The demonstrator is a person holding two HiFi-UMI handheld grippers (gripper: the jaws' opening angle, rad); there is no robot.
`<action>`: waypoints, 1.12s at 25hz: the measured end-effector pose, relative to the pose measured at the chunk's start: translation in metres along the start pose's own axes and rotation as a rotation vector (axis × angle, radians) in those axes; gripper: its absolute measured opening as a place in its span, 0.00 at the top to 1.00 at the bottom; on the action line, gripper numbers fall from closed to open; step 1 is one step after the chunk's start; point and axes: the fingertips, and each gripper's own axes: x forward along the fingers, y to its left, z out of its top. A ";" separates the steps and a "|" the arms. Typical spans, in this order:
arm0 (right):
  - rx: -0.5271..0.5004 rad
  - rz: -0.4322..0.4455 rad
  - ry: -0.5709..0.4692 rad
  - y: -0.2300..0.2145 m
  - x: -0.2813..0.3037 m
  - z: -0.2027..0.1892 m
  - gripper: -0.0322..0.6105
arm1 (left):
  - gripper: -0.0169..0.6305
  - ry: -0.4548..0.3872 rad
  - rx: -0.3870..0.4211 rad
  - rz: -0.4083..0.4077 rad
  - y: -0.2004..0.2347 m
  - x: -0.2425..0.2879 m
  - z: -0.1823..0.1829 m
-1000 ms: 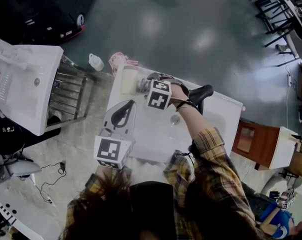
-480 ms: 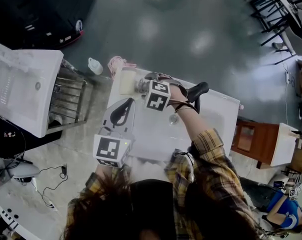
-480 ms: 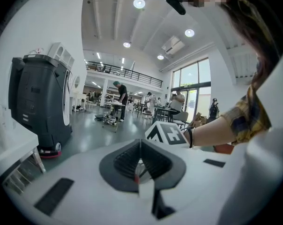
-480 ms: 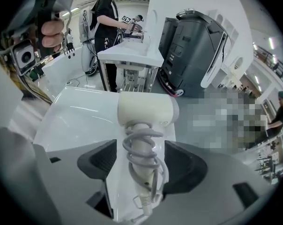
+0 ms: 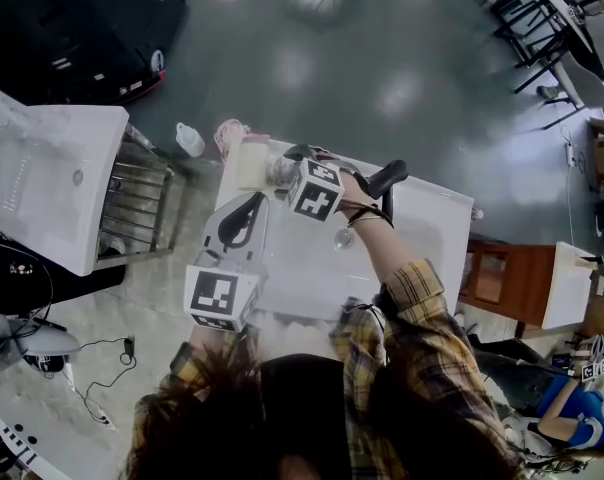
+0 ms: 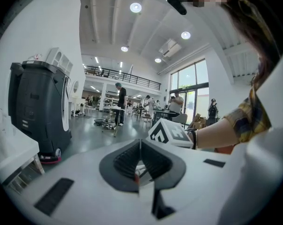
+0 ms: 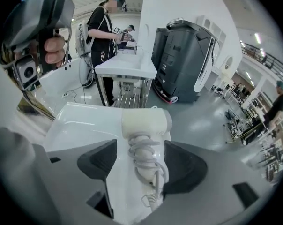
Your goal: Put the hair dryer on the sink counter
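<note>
Two gaping jaws of right hand-held gripper (image 7: 140,167) flanked cord-wrapped handle (image 7: 142,146), surest hold on likely light, rigid hair dryer (image 7: 145,122); left hand-held gripper (image 6: 140,162) was closed, empty.

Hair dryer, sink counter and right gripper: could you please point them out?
Hair dryer (image 7: 146,122), right gripper view, on its cream body.
Sink counter (image 7: 76,123), right gripper view, on its bare white top.
Right gripper (image 7: 140,159), right gripper view, midway between its jaws.

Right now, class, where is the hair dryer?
In the right gripper view, the hair dryer lies on the white sink counter, its cord-wrapped handle between the right gripper's open jaws.
</note>
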 end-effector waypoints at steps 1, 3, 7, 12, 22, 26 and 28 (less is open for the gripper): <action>0.019 0.000 -0.021 0.000 -0.001 0.004 0.47 | 0.94 -0.005 0.003 -0.001 0.001 -0.001 0.002; 0.050 0.000 -0.056 0.001 -0.002 0.012 0.47 | 0.94 -0.014 0.011 0.001 0.004 -0.003 0.005; 0.053 -0.014 -0.082 0.008 -0.004 0.021 0.47 | 0.94 -0.029 0.027 0.006 0.006 -0.007 0.011; 0.006 -0.070 -0.106 0.009 -0.019 0.032 0.47 | 0.94 -0.043 0.039 0.009 0.001 -0.009 0.018; 0.048 -0.184 -0.260 -0.005 -0.088 0.062 0.47 | 0.94 -0.096 0.087 -0.004 -0.007 -0.008 0.049; 0.087 -0.229 -0.344 -0.011 -0.125 0.074 0.47 | 0.94 -0.128 0.114 -0.026 -0.013 -0.005 0.068; 0.100 -0.259 -0.383 -0.013 -0.145 0.078 0.47 | 0.94 -0.148 0.117 -0.030 -0.015 -0.004 0.077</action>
